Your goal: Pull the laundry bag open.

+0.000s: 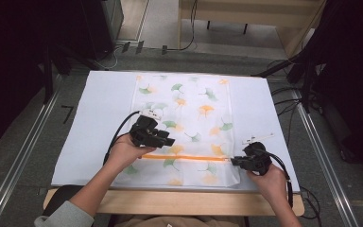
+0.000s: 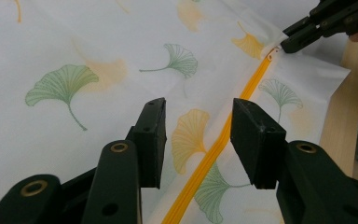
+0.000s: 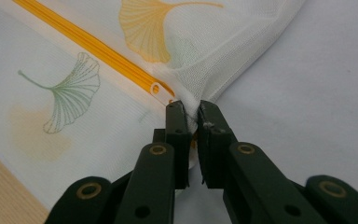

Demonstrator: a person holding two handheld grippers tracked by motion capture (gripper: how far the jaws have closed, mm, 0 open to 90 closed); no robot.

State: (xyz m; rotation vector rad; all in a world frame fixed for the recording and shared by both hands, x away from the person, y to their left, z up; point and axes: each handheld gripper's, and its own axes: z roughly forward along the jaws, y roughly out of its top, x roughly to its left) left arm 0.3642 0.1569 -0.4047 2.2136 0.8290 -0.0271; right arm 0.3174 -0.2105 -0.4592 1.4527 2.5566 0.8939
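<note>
Left gripper (image 1: 166, 140), at 9 o'clock of the table (image 1: 99, 101), hangs with jaws apart over the white ginkgo-print fabric bag (image 1: 189, 101), straddling its orange zipper (image 1: 184, 157). The bag lies flat at table centre, zipper running 9 to 3 o'clock along its near edge. Right gripper (image 3: 192, 114), at 4 o'clock, is clamped on the bag's fabric beside the zipper pull (image 3: 157, 88).

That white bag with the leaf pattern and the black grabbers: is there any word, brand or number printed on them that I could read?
None can be read.
The white mesh bag carries ginkgo leaf prints and an orange zipper, no lettering.
The left gripper and right gripper show bare black jaws and brass rivets, no label.
</note>
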